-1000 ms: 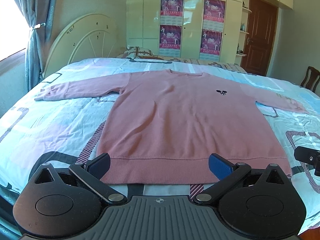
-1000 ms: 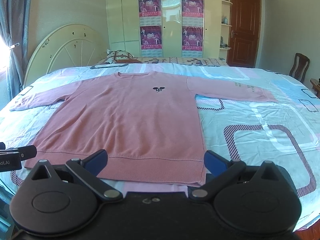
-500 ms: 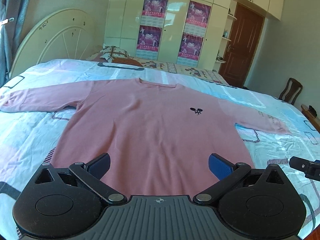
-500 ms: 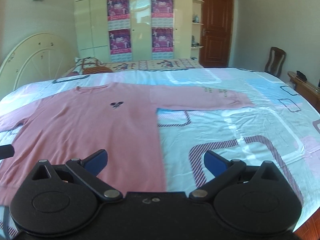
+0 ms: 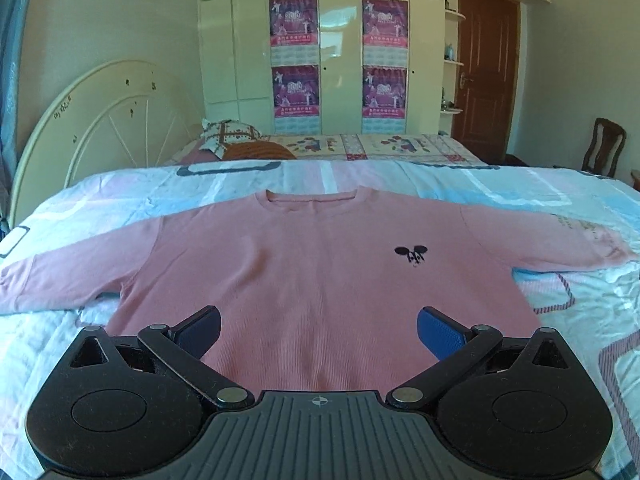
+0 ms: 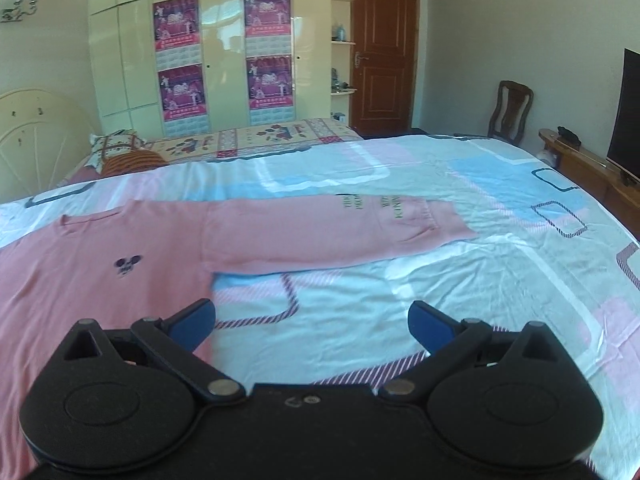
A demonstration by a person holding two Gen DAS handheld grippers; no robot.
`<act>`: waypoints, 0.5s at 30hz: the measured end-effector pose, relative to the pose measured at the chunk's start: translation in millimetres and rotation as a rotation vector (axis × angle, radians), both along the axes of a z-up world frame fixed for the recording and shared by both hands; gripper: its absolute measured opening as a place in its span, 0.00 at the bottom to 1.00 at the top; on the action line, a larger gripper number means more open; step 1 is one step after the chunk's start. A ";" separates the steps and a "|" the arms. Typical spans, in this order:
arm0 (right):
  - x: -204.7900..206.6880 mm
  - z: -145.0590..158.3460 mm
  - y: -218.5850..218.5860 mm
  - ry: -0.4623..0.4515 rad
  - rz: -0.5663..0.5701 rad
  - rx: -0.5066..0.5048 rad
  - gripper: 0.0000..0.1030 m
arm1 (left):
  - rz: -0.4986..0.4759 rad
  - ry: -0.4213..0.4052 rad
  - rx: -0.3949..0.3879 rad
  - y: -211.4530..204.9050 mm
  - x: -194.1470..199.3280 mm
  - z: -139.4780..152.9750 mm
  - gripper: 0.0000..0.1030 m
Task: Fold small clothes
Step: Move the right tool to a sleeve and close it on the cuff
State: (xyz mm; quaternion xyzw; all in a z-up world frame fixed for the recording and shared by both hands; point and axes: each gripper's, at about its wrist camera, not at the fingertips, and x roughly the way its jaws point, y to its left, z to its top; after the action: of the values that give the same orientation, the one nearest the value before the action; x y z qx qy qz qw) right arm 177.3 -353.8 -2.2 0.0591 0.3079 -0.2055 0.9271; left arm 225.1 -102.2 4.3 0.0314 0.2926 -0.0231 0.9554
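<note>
Garment: pink sweater (image 5: pixel 320 280) flat on the bed (image 6: pixel 500 280), front up, neckline toward the headboard (image 5: pixel 100 120), both sleeves out to the sides; no fold made yet.
Change, left view: hem band, in frame a second ago, now gone below the gripper body; mouse emblem (image 5: pixel 411 254) and neckline larger and closer. Taken as an advance up the sweater body from the hem end.
Change, right view: swung off the sweater body toward the sleeve with printed lettering (image 6: pixel 340 236); sleeve now ahead of the fingers, bare bed sheet directly under them.
Left gripper (image 5: pixel 319 330): spread wide, nothing held, above the lower sweater body, centred between the side seams.
Right gripper (image 6: pixel 312 326): spread wide, nothing held, beside the sweater's side edge, short of the sleeve.
Meaning for task: probably set-up for a first sleeve fold; lettered sleeve the likely first pick, to be carried in over the sweater body.
Risk: thin knit lying flat on the sheet; pinch could catch sheet as well.
</note>
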 end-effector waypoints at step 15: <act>70.9 -47.7 -155.2 -0.012 -0.195 0.070 0.95 | -0.033 0.088 -0.024 -54.8 89.1 -20.4 1.00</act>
State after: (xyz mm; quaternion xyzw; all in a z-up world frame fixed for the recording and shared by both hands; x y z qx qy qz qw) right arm 248.2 -509.0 -49.9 0.1223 0.3023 -0.2833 0.9019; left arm 314.2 -156.9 -16.1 0.0238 0.3334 -0.0437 0.9415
